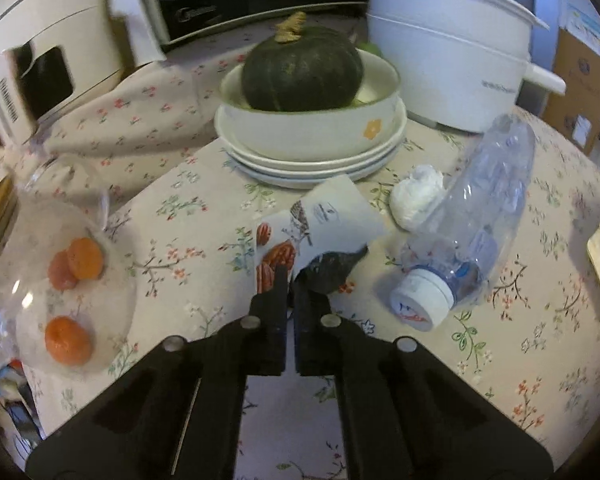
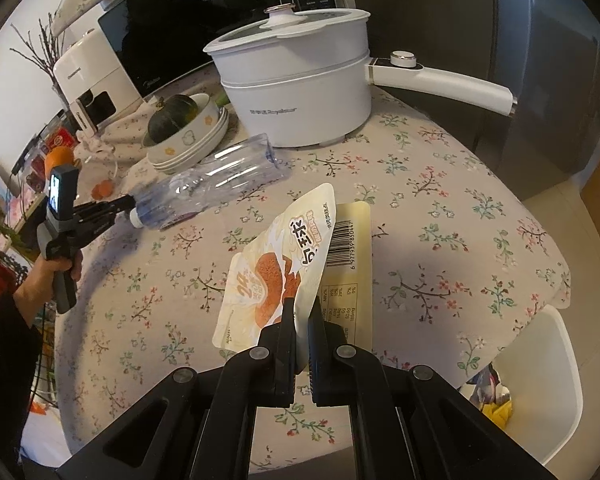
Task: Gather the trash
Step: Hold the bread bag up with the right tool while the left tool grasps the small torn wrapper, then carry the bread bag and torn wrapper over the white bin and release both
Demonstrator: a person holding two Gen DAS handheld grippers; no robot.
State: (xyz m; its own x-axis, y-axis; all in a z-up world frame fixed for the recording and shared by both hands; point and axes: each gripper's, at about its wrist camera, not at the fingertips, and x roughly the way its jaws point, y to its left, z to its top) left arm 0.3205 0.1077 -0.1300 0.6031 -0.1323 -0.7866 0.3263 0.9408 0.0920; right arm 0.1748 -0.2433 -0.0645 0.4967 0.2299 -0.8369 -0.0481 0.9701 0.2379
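Black-fingered at the left gripper [image 1: 291, 277], with only a thin slit between the pads: pinches the near edge of a white nut wrapper [image 1: 324, 216], printed with pecans and dark on its inner side. Holds that wrapper tilted up toward the far side, over the floral tablecloth [image 1: 180, 248]. Just right of it, shows a crumpled white tissue [image 1: 418, 196], touching or nearly touching a clear plastic bottle [image 1: 488, 208] lying on its side, white cap toward the near edge. Farther off, shows a dark green squash [image 1: 302, 68] in a white bowl [image 1: 312, 136] on stacked plates, with a white electric pot [image 1: 448, 52] to the far right and a white air fryer [image 1: 40, 60] to the far left. On the near left, shows a clear glass dish [image 1: 72, 264] with small orange fruits.

Likewise black-fingered at the right gripper [image 2: 301, 311], and closed down hard: clamps the near edge of a cream snack pouch [image 2: 276, 264], lifted and leaning left. Just right of the pouch, shows a cream barcoded sheet [image 2: 350, 236]; cannot tell whether part of the same pack. Near right, past the table edge, shows a white chair [image 2: 548, 360]; on the far right, a grey fridge [image 2: 540, 60].
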